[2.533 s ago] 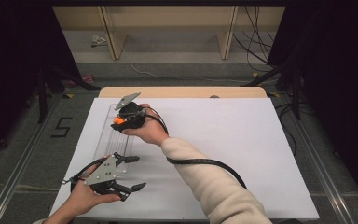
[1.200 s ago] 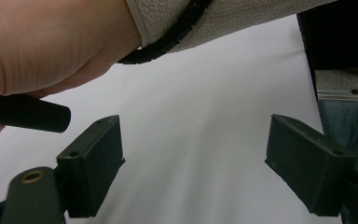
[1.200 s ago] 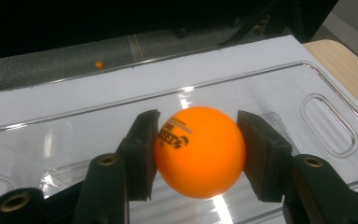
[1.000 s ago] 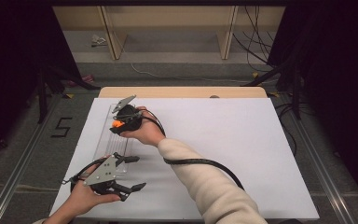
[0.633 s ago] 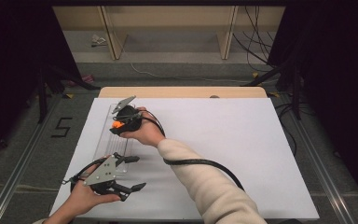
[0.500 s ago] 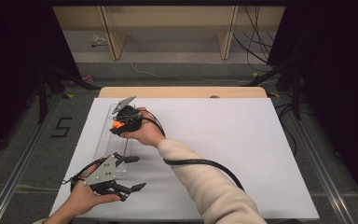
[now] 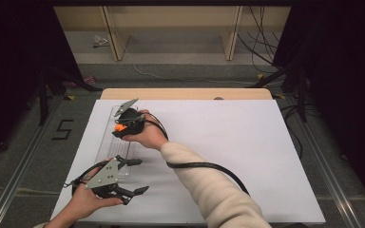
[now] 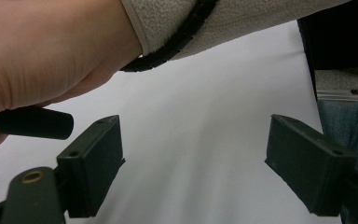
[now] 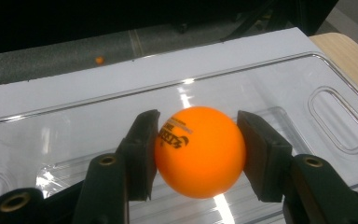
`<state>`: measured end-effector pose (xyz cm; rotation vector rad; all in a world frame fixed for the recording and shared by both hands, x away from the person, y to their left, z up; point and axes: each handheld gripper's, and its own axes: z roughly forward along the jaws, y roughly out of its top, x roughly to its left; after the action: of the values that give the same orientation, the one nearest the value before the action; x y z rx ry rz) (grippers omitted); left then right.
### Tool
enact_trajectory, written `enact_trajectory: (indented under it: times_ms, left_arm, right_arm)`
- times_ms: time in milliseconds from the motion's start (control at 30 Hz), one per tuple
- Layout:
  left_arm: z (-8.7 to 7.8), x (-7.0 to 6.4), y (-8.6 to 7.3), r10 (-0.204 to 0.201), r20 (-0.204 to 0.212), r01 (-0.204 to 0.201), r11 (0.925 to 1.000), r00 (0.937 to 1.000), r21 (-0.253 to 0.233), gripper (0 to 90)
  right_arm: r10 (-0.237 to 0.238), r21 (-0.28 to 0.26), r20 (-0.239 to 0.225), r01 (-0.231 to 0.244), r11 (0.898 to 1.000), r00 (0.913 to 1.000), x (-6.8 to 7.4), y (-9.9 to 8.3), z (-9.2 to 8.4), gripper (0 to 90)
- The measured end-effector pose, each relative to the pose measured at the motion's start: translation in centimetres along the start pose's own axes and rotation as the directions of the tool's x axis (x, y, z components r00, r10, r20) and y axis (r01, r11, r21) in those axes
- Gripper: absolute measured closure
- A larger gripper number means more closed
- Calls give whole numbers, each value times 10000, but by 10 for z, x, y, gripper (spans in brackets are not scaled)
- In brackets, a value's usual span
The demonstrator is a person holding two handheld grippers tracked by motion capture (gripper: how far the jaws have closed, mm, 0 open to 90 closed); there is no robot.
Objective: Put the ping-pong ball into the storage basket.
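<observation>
An orange ball (image 9: 199, 150) with black print sits squeezed between the two black pads of my right gripper (image 9: 196, 154), held over a clear plastic tray (image 9: 279, 88). From above, the ball (image 7: 120, 127) shows as an orange spot under my right gripper (image 7: 123, 128) at the far left of the table, above the tray (image 7: 105, 142). My left gripper (image 7: 135, 176) lies near the table's front left corner, jaws wide apart and pointing right, with nothing between them (image 8: 193, 172). A hand and a cream sleeve (image 8: 223, 23) cross the top of the left gripper view.
A white sheet (image 7: 247, 152) covers the table, with a wooden strip (image 7: 185, 93) at its far edge. A black cable (image 7: 204, 166) trails from my right gripper across the sheet. A small orange ball (image 9: 99, 59) lies on the dark floor beyond the table.
</observation>
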<state>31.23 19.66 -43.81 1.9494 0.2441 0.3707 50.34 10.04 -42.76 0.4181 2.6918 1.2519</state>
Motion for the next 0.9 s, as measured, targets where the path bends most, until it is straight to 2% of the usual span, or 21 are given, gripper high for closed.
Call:
enact_trajectory:
  times_ms: [467, 633, 900]
  left_arm:
    - [0, 0, 0, -1, 1, 1, 10000, 10000, -9, 182]
    - [0, 0, 0, -2, 4, 2, 10000, 10000, -13, 181]
    - [0, 0, 0, -5, 9, 5, 10000, 10000, -16, 182]
  right_arm:
    - [-1, 11, -3, 1, 10000, 10000, -1, -1, 0, 501]
    - [24, -85, 15, -24, 10000, 10000, -1, 0, -1, 431]
    - [125, -335, 131, -120, 9994, 9998, -2, 0, -7, 251]
